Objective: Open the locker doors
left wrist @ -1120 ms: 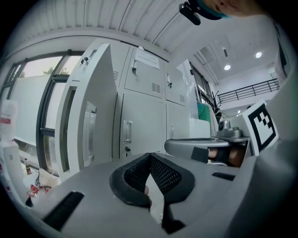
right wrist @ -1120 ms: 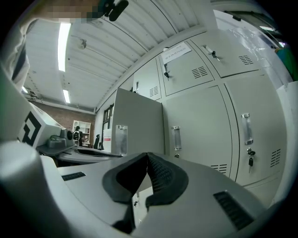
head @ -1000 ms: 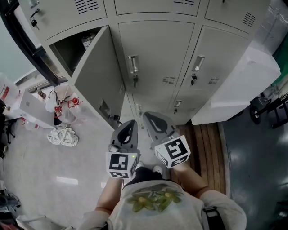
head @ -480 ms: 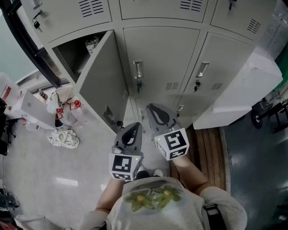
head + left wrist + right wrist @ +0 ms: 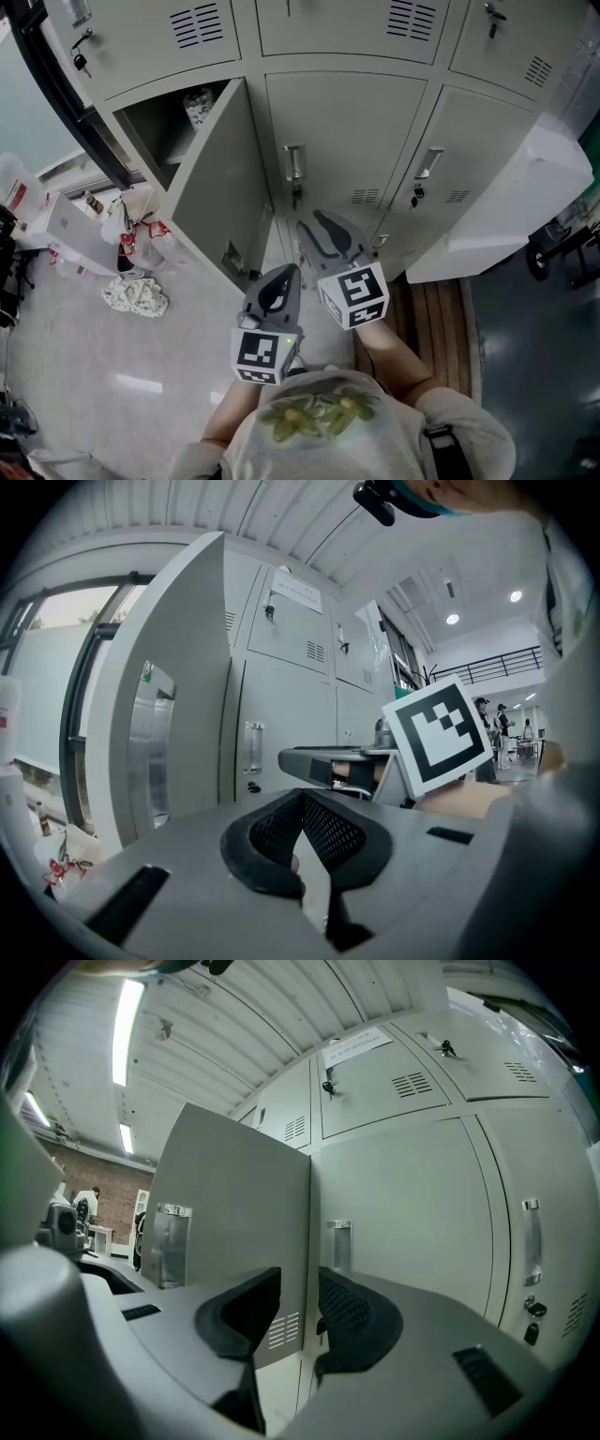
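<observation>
Now: one open locker door point(image 5: 220, 178); two closed, middle door point(image 5: 342, 141) and right door point(image 5: 473, 159). Left gripper point(image 5: 302, 803) jaws together, empty. Right gripper point(image 5: 298, 1290) jaws just opened, nothing between.

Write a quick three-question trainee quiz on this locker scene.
1. True or false: every locker in the head view is shut.
2. Which column does the open door belong to? A left, B middle, C right.
3. Fill in: the left tongs are ___, with nothing held in them.

Key: 1 false, since one door stands open. 2 A. 3 shut.
</observation>
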Action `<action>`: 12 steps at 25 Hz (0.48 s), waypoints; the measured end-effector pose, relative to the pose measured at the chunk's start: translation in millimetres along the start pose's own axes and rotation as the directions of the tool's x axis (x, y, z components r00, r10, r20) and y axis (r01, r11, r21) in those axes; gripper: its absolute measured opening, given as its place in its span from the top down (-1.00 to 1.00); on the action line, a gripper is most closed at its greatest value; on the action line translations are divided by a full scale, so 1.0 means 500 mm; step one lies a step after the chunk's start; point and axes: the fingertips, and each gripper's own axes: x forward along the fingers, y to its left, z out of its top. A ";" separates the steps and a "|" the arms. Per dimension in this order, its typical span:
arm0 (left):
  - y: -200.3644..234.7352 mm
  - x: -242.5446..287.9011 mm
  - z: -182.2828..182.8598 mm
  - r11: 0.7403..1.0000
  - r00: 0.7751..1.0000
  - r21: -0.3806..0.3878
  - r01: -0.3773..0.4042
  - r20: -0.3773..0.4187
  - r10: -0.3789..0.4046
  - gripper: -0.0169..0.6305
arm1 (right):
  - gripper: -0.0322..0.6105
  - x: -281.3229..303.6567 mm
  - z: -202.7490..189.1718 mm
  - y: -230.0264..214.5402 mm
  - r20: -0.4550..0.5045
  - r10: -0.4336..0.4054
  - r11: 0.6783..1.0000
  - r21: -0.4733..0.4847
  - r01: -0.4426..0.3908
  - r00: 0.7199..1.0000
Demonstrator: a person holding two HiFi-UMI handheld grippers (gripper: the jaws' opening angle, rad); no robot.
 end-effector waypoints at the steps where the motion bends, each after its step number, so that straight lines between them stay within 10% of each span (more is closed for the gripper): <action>1: 0.000 0.001 0.000 1.000 1.000 -0.002 0.003 0.000 -0.003 0.86 | 0.53 0.009 0.000 -0.002 0.000 0.003 1.000 -0.002 -0.003 1.000; 12: 0.016 0.023 -0.009 1.000 1.000 -0.022 -0.002 -0.011 0.002 0.86 | 0.46 0.095 0.009 -0.020 0.013 0.029 0.999 0.012 -0.029 0.999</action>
